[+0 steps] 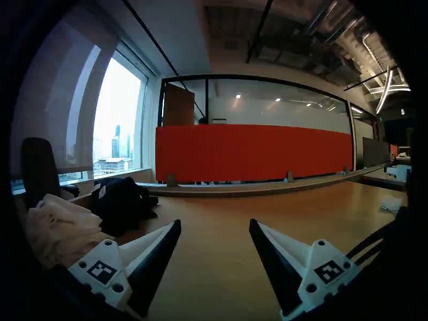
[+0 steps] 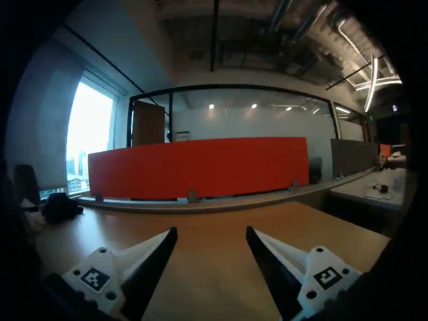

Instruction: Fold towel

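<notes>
Wooden counter point(image 1: 224, 224) is running wide across the lower half of both views, its far edge curving from 9 to 3 o'clock. A red partition point(image 1: 251, 152) is standing along that edge, filling the middle toward 12 o'clock. A bright window point(image 1: 115, 128) is glaring at 10 o'clock in the left gripper view, with a dark chair point(image 1: 37, 168) sitting below it at 9 o'clock.

The towel point(image 1: 59, 232), cream and crumpled, is lying heaped at 8 o'clock, touching a black bag point(image 1: 120, 203) just beyond it.

Left gripper point(image 1: 214, 221) is hovering over bare counter, fingers spread wide, grasping nothing, well apart from the towel. Right gripper point(image 2: 211, 229) is hanging likewise, released.

Each finger is carrying a black-and-white square marker tag point(image 1: 101, 271). A paper sign point(image 2: 182, 136) is hanging above the partition at 11 o'clock in the right gripper view, too small to read.
</notes>
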